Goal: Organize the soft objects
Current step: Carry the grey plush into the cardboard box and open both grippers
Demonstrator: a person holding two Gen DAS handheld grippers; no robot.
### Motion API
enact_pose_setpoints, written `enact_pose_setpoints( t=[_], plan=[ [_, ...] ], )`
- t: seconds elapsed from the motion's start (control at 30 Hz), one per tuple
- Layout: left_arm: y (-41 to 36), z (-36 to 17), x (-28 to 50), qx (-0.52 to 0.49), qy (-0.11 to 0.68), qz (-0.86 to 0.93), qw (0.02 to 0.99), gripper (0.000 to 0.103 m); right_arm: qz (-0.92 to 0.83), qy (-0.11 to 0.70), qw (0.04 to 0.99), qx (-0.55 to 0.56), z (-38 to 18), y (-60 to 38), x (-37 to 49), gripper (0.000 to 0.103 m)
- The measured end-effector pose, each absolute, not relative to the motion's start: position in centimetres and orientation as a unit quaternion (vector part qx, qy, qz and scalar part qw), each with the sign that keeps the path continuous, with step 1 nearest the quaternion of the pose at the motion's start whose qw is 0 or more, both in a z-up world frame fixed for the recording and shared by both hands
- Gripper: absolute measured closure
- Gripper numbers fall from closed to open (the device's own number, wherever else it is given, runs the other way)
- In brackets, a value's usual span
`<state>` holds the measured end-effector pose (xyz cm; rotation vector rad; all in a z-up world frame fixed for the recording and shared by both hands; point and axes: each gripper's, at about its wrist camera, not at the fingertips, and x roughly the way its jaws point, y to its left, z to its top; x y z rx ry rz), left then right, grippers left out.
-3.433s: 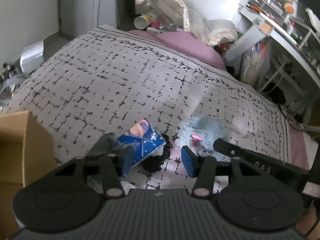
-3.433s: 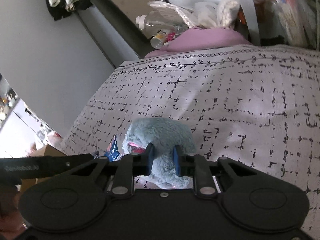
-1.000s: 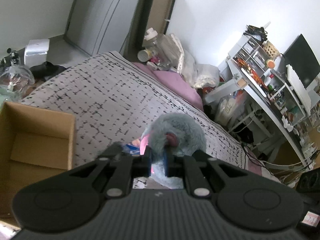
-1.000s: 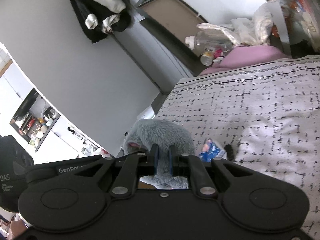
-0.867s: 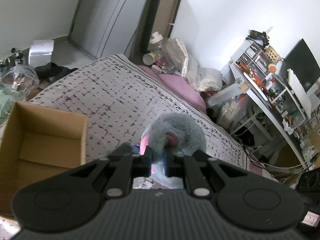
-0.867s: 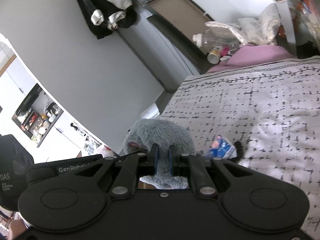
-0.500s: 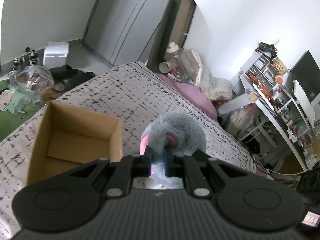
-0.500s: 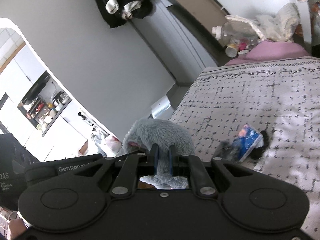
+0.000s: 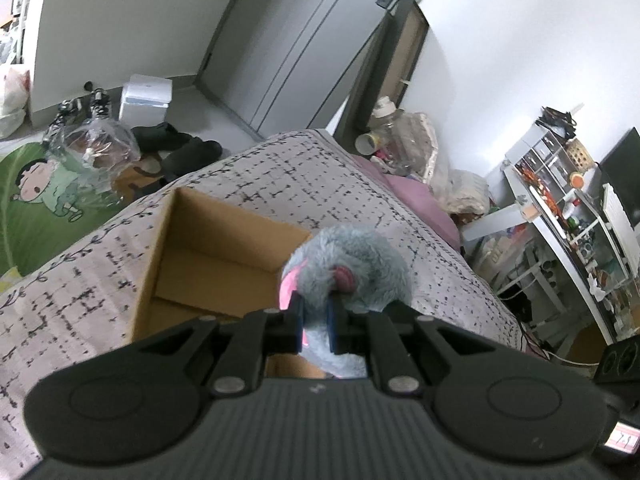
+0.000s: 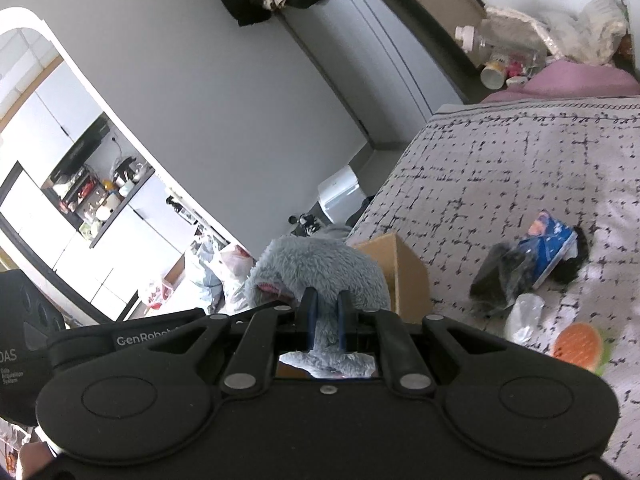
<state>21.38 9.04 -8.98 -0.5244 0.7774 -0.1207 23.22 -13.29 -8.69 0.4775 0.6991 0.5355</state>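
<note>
In the left wrist view, the left gripper (image 9: 313, 323) is squeezed tight on a fluffy grey plush toy (image 9: 352, 264), with its blue fingertips (image 9: 297, 322) pinching a bit of the fur close together. The toy has a pink ear on one side and a pink spot near the middle. It is held up in the air, over the right side of an open cardboard box (image 9: 192, 256). The box sits on a bed cover (image 9: 280, 180) that is light with little black marks all over it. A purple pillow (image 9: 420, 204) lies at the far end of the bed. On the floor to the left there is a white box (image 9: 146, 96), a clear plastic bag (image 9: 90, 142) and a green mat with a cartoon boy (image 9: 40, 204). A messy white desk (image 9: 568, 216) stands on the right. In the right wrist view, the right gripper (image 10: 325, 322) is also pinched shut on the same grey plush toy (image 10: 316, 268), holding a thin bit of fur between its two fingers. Part of the other tool shows at the lower left. A corner of the cardboard box (image 10: 400, 272) peeks out just behind the toy. Over on the right of the bed cover (image 10: 500, 168) lie a blue packet (image 10: 550, 246), a dark crinkly bag (image 10: 496, 278) touching it, and an orange and green thing (image 10: 580, 346) near the edge of the picture
</note>
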Motion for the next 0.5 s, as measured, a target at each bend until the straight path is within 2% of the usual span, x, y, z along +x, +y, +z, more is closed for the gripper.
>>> enact_pose_setpoints(
  t=[0.5],
  plan=[
    [13.6, -12.0, 20.3, -0.276, 0.386, -0.028, 0.880, 0.093, 0.271, 0.368, 0.865, 0.208, -10.8, -8.4, 23.2, 0.093]
  ],
)
